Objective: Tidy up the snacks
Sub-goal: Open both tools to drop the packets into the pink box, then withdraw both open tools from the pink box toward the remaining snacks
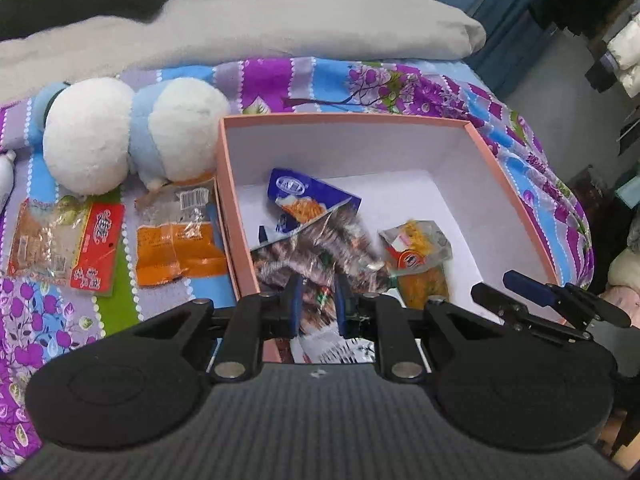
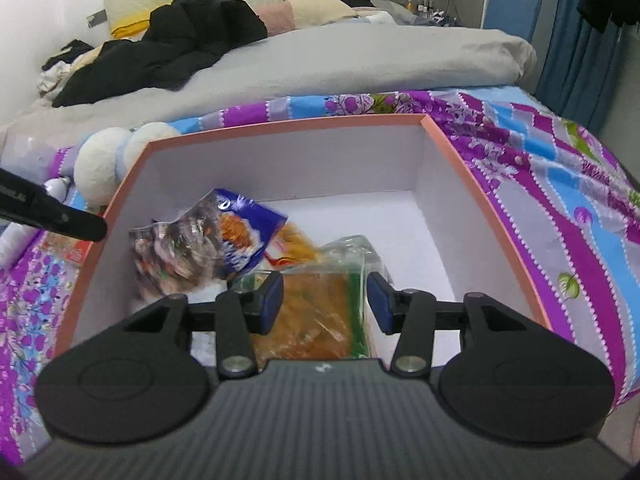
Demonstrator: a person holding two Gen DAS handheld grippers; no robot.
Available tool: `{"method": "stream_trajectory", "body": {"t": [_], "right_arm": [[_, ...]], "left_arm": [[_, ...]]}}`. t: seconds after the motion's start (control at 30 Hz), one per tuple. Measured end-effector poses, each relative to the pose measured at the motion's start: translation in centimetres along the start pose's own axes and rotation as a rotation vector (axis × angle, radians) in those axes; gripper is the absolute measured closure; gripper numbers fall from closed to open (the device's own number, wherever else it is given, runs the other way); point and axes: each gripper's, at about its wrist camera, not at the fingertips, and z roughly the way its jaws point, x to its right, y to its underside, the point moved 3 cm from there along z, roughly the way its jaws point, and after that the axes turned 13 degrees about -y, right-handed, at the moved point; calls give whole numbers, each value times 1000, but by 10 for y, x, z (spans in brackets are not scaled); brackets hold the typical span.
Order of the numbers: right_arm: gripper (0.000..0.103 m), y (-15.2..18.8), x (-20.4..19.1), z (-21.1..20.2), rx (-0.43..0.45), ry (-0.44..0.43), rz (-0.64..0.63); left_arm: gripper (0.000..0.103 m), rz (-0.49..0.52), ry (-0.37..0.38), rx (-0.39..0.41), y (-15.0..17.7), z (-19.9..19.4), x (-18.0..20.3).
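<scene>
Bed (image 2: 400,60): grey duvet (image 1: 280,20) at the far side, black clothing (image 2: 180,40) heaped on it; purple, blue and floral sheet (image 1: 400,84) across the near part.

Box (image 1: 344,119): open, pink outside, white inside, lying on the sheet. Far half of its floor bare; snacks piled at the near left.

Plush toy (image 1: 132,136): white and pale blue, on the sheet, touching the box's left wall.

Left gripper (image 1: 318,300): over the near left part of the box, pointing steeply down. Blue pads stand narrowly apart with a brownish crinkled packet (image 1: 304,260) between them; whether the pads press it cannot be told.

Right gripper (image 2: 325,300): over the near middle of the box. Jaws about half open, either side of a clear packet with orange contents and a green strip (image 2: 312,312); pads appear apart from it.

Snacks in box: blue packet (image 1: 308,200) leaning on the brownish one; small clear packet with an orange label (image 1: 416,246) beside them.

Snacks outside the box, on the sheet at its left: orange packet (image 1: 180,240) just beside the wall; red-labelled packet (image 1: 96,248) further left.
</scene>
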Motion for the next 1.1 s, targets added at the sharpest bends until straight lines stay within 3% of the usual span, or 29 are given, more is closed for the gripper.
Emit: {"method": "stream_trajectory", "body": {"t": [0.03, 0.07, 0.13, 0.57, 0.77, 1.1], "right_arm": [[37, 1, 1, -1, 2, -7, 5], [19, 1, 2, -1, 3, -6, 14], [17, 1, 4, -2, 16, 2, 18], [17, -14, -10, -46, 152, -23, 12], [17, -23, -28, -70, 213, -52, -9], [17, -45, -70, -102, 313, -110, -74]], "left_arm": [[62, 2, -7, -4, 0, 0, 0], [38, 4, -14, -8, -1, -1, 0], [23, 11, -20, 13, -1, -6, 0], [4, 16, -56, 173, 1, -69, -13], [2, 11, -132, 252, 7, -112, -23], [0, -37, -194, 373, 23, -177, -56]]}}
